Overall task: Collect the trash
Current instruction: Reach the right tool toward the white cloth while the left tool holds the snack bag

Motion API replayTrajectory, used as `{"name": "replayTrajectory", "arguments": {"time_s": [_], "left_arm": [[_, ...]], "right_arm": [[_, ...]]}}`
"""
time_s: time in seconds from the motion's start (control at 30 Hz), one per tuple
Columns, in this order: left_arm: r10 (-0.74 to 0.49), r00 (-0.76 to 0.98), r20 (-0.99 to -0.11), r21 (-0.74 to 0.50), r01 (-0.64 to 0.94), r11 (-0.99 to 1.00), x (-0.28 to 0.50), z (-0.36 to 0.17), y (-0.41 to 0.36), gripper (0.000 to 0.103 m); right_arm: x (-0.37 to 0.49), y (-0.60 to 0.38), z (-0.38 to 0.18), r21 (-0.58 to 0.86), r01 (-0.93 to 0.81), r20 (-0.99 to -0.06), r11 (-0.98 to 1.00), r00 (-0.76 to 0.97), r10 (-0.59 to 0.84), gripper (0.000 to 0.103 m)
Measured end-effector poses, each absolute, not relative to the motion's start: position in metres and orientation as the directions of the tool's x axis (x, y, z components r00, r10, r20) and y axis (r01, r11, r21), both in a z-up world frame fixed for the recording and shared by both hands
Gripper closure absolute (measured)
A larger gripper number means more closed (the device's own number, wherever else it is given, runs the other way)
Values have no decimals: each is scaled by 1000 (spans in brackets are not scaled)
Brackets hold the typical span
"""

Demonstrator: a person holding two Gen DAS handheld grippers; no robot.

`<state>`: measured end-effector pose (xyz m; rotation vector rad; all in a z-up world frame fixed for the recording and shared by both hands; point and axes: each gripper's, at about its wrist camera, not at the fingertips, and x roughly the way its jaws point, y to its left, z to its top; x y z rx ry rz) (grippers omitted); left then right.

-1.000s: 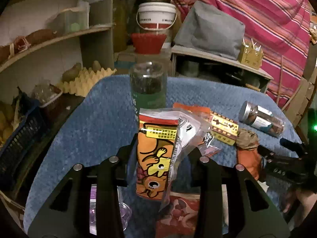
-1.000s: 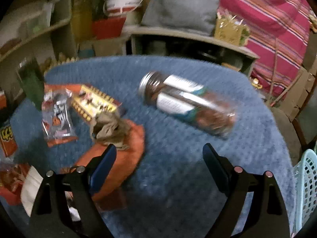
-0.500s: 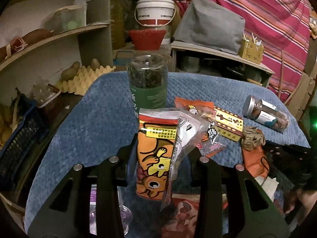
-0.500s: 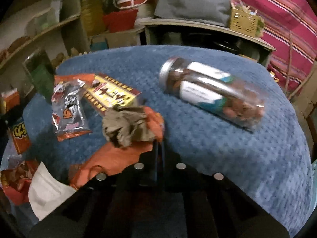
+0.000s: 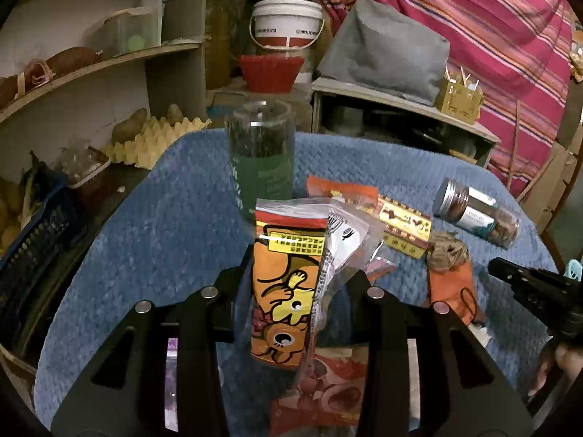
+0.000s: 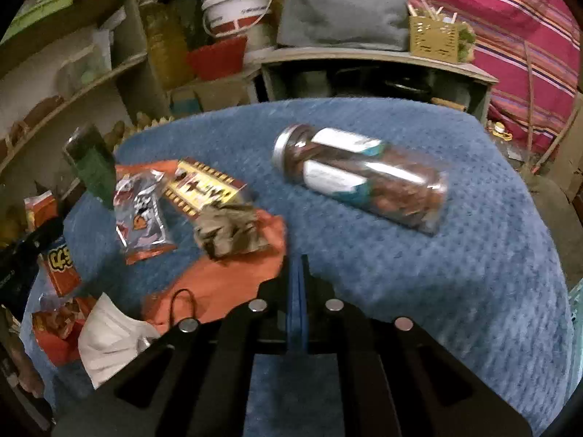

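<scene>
1. Gripping an upright orange cartoon snack packet together with a clear wrapper, the left gripper holds them pinched at a narrow gap above the blue cloth.
2. At twelve o'clock from that packet stands a tall jar with a green label; at two o'clock lie a flat orange-and-yellow wrapper and, farther out, a lidded jar on its side.
3. At six o'clock, under the jaws, a red food packet lies on the cloth.
4. The right gripper has its jaws almost together, opening slightly; its tips sit at the edge of an orange bag, and whether they pinch it I cannot tell.
5. At ten o'clock from those tips a crumpled brown paper wad rests on the bag; a silver snack wrapper lies beyond it at nine o'clock.
6. A white mask lies at eight o'clock.
</scene>
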<state>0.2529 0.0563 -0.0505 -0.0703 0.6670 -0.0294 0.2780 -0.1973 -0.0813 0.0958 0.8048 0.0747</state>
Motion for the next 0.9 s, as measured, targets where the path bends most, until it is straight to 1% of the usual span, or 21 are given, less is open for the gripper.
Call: {"name": "replayTrajectory", "arguments": {"time_s": [0.03,0.07,0.1,0.13,0.2,0.33,0.4,0.47,0.57,0.6,0.63,0.7,0.77,0.9], "left_arm": [[-46,783,-620,-69,4,998,253,-52,57,66],[-42,782,-622,-64,3,998,252,-53,57,66],[-39,780,-625,-58,3,998,252,-55,58,66],[-35,778,-627,-53,3,999,252,-56,59,66],[-29,776,-630,-48,-1,999,252,-57,62,66],[-30,769,-638,-54,-6,999,254,-60,68,66],[-26,766,-642,-51,-9,999,256,-62,69,66],[-27,763,-645,-53,-10,999,258,-63,69,66],[-30,760,-649,-60,-12,998,261,-64,70,66],[-30,758,-651,-62,-14,998,262,-65,70,66],[-29,758,-652,-62,-15,998,262,-65,70,66],[-28,757,-652,-60,-14,998,262,-65,69,66],[-27,759,-651,-56,-12,998,260,-65,68,66],[-28,762,-647,-55,-11,998,259,-64,66,66]], "right_arm": [[280,-193,-84,111,-32,-723,993,684,103,77],[280,-189,-87,106,-30,-730,994,676,98,63],[280,-186,-89,102,-27,-732,994,675,93,41],[279,-183,-90,96,-22,-728,995,680,85,38],[279,-176,-91,81,-22,-730,996,679,74,38],[284,-161,-101,109,-52,-762,993,637,117,38],[286,-154,-102,85,-57,-760,995,642,102,38],[288,-145,-102,38,-77,-759,996,646,79,44],[287,-135,-102,-3,-115,-754,993,653,74,71],[286,-133,-102,-2,-133,-755,991,651,86,74],[284,-129,-101,-30,-136,-749,990,659,68,87],[279,-125,-99,-79,-138,-738,987,674,35,98],[276,-127,-97,-69,-139,-732,988,680,45,101],[269,-143,-90,-47,-121,-721,992,691,50,102]]}}
